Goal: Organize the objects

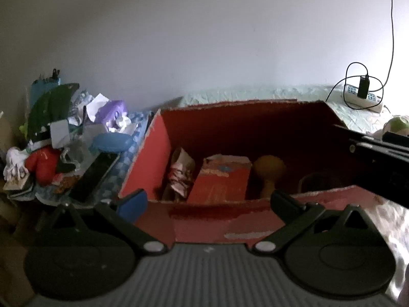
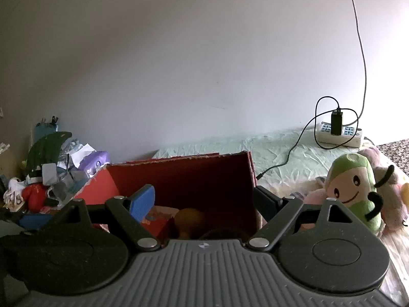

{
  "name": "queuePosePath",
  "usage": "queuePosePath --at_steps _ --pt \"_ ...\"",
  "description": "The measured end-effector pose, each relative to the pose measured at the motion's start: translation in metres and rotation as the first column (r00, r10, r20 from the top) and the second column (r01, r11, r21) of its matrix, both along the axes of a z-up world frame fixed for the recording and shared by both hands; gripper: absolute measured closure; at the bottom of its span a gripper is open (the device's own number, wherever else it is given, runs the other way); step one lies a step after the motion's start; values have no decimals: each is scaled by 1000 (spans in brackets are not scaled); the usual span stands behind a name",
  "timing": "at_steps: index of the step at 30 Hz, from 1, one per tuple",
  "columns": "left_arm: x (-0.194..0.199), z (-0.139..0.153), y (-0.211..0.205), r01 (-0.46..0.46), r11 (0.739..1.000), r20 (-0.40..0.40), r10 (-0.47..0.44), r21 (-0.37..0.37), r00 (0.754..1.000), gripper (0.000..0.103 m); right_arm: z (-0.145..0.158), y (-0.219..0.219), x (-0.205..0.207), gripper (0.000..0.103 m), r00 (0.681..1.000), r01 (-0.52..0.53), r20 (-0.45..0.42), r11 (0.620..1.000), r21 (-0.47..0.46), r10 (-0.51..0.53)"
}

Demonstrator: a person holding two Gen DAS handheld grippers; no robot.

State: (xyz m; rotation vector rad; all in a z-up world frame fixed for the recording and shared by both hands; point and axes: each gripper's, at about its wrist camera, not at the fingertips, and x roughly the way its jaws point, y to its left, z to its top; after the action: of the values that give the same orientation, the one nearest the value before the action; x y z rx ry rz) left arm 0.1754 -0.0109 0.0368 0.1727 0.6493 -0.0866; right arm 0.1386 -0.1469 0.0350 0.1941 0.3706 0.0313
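Note:
An open red cardboard box (image 1: 255,128) stands on the bed. Inside it sit a crumpled paper roll (image 1: 180,176), a small red carton (image 1: 221,181), a yellow rounded object (image 1: 268,171) and a dark ring-shaped thing (image 1: 319,181). My left gripper (image 1: 209,202) hangs open and empty over the box's near wall. The right gripper's black body (image 1: 378,158) reaches in from the right over the box corner. In the right wrist view the right gripper (image 2: 204,204) is open and empty above the box (image 2: 184,179), with the yellow object (image 2: 190,220) below it.
A green smiling plush (image 2: 355,186) lies right of the box among pink plush toys. A power strip (image 2: 340,133) with a black charger and looped cable sits by the wall. Left of the box is a clutter pile (image 1: 64,140) with a black phone (image 1: 94,174).

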Motion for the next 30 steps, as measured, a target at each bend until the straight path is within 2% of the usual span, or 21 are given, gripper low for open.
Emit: queuePosePath --at_steps 5,13,21,26,30 --pt "16 2 -2 -39 999 -7 39 28 999 0 -1 2 9 17 1000 -4 -23 1000 -3 4" --pt "36 -12 -7 -70 996 -34 72 57 997 0 -6 3 19 17 999 -14 -35 1000 -14 14" --pt "51 -22 -5 -65 997 -38 67 52 997 0 -23 -1 40 18 999 -4 -45 1000 5 4" --pt "59 -23 -10 -28 998 -32 30 59 999 0 -22 2 48 17 999 -9 -37 1000 -20 8" --pt "71 -20 -17 -10 998 -35 12 60 999 0 -19 1 57 17 999 -16 -47 1000 2 17"
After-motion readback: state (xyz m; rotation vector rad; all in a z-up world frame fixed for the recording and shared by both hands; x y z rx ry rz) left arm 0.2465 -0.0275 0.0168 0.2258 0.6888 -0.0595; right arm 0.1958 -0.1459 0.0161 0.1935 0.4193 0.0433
